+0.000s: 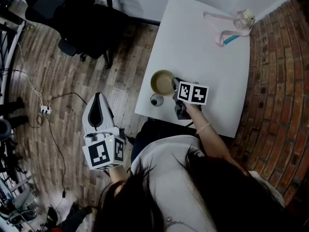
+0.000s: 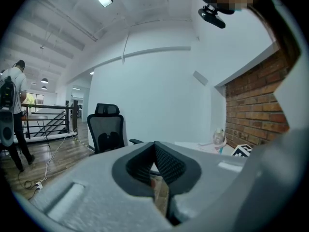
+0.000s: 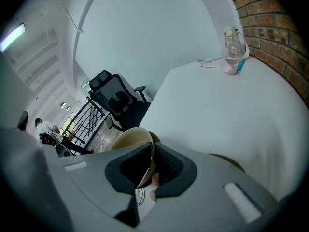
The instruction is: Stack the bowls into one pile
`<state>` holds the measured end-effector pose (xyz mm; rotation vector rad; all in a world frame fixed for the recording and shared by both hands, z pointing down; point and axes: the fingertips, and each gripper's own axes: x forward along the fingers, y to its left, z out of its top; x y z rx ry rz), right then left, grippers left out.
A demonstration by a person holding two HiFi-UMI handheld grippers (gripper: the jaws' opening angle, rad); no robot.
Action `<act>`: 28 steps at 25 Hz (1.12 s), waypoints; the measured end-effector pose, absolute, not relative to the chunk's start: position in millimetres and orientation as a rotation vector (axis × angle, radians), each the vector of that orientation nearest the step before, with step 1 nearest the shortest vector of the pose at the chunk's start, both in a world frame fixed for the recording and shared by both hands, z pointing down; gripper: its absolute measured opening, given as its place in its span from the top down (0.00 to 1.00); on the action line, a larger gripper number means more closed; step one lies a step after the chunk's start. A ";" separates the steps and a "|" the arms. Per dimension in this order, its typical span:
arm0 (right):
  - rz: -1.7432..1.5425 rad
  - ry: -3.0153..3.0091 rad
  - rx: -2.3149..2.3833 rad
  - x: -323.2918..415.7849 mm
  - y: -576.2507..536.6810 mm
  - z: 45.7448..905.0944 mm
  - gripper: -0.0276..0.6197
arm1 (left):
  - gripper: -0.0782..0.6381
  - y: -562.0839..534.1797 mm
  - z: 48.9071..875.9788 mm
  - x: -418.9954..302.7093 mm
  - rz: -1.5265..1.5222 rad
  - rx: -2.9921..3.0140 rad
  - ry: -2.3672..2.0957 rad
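Close to the near left corner of the white tabletop (image 1: pixel 203 47) sits a tan bowl (image 1: pixel 162 82), and its thin rim runs up between the jaws of the right gripper (image 3: pixel 151 151), which are clenched on it, the black-and-white marker cube (image 1: pixel 193 93) just behind. Just beside the bowl, nearer the table's edge, lies a small round grey thing (image 1: pixel 157 100) that is too small to identify. Well apart, over the wood floor (image 1: pixel 58 76), the left gripper (image 2: pixel 155 146) has its jaws pressed together on nothing.
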<state>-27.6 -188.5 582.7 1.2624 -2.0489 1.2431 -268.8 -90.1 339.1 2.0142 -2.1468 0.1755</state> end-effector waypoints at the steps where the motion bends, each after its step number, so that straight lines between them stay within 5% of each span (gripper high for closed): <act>1: 1.243 -2.047 1.261 -27.7 -188.8 583.6 0.92 | 0.89 -89.9 339.8 -269.0 0.180 2.013 -2.147; 28: 1.273 -2.036 1.264 -25.8 -188.3 584.4 0.88 | 0.89 -92.0 340.8 -260.3 0.180 2.024 -2.125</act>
